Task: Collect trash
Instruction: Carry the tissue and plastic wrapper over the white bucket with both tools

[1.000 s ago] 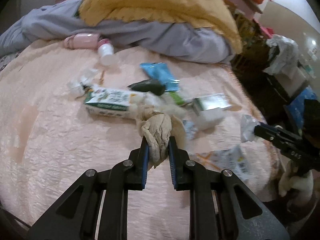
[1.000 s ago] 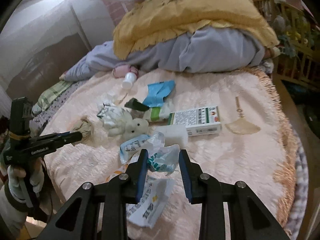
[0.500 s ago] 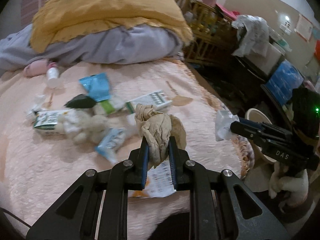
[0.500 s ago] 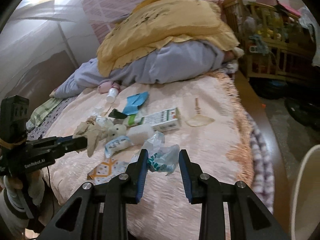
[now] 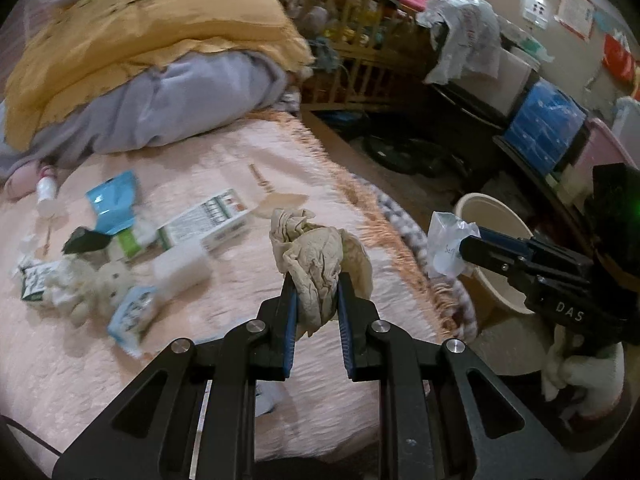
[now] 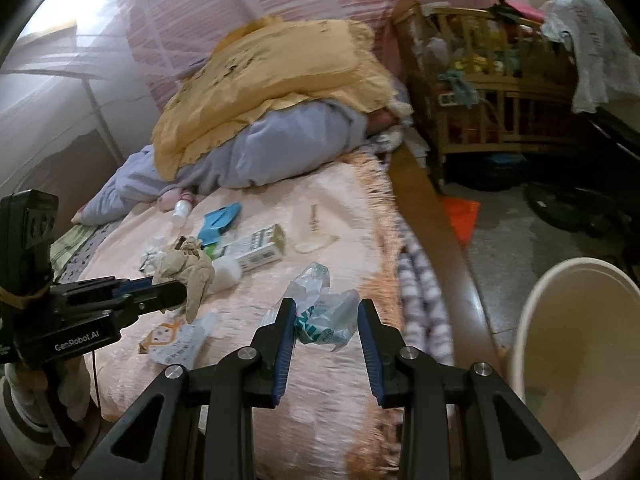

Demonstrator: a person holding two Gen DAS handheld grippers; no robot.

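Note:
My left gripper (image 5: 317, 286) is shut on a crumpled beige tissue wad (image 5: 320, 256), held above the pink bedspread (image 5: 100, 364). From the right wrist view that same wad (image 6: 188, 268) hangs at the left gripper's tip. My right gripper (image 6: 326, 312) is shut on a crinkled clear plastic wrapper (image 6: 324, 312) with green print, above the bed's fringed edge. In the left wrist view this wrapper (image 5: 446, 246) sits just in front of a cream waste bin (image 5: 492, 220). The bin (image 6: 576, 360) stands on the floor at lower right.
More litter lies on the bed: a white carton (image 5: 208, 224), a blue packet (image 5: 114, 200), a small plush toy (image 5: 100, 284), printed wrappers (image 6: 176, 340). Yellow and grey bedding (image 6: 272, 92) is piled at the back. A wooden crib (image 6: 480, 92) and clutter line the floor beyond.
Both grippers have swung to the right, from over the middle of the bed to its fringed edge, each still clamped on its trash. The cream bin has come into view.

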